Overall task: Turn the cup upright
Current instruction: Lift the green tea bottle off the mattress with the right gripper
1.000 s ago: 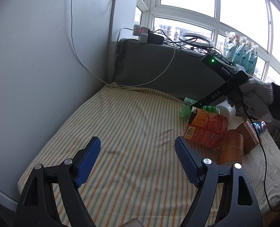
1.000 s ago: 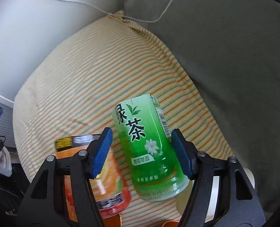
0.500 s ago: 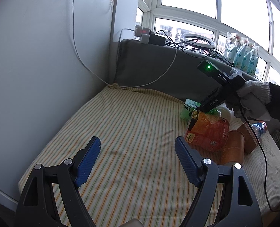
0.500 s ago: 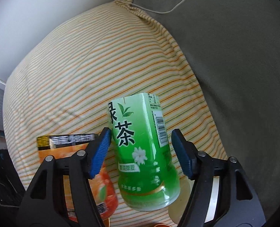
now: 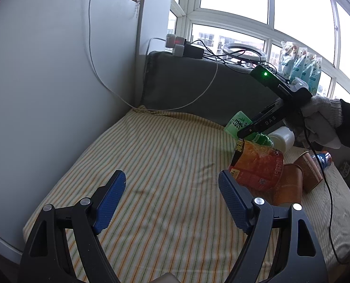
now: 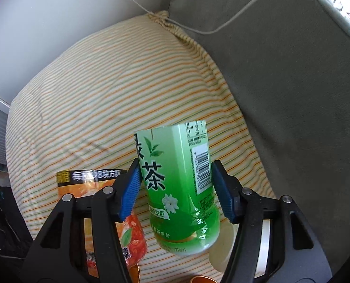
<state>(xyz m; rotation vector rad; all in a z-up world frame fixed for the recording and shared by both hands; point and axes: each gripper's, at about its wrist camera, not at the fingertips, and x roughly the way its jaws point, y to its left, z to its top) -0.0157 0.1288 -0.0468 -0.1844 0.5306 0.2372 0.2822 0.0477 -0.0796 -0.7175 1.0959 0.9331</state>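
A green tea bottle-cup (image 6: pixel 179 184) sits between the blue pads of my right gripper (image 6: pixel 176 184), which has closed on its sides; it leans tilted above the striped cushion (image 6: pixel 99 89). It also shows in the left wrist view (image 5: pixel 240 125), held by the right gripper (image 5: pixel 257 127) in a gloved hand. An orange cup (image 5: pixel 257 165) lies on its side beside it, also low in the right wrist view (image 6: pixel 99 188). My left gripper (image 5: pixel 171 200) is open and empty above the cushion's near part.
Two brown paper cups (image 5: pixel 300 176) and a white cup (image 5: pixel 282 136) lie right of the orange cup. A grey backrest cushion (image 5: pixel 186 89) stands behind, a white wall (image 5: pixel 45 82) to the left. A white cable (image 5: pixel 165 108) hangs across. Window sill holds chargers and pouches.
My right gripper has closed in on the green bottle-cup and tilted it up off the cushion. The left gripper has stayed still and open.
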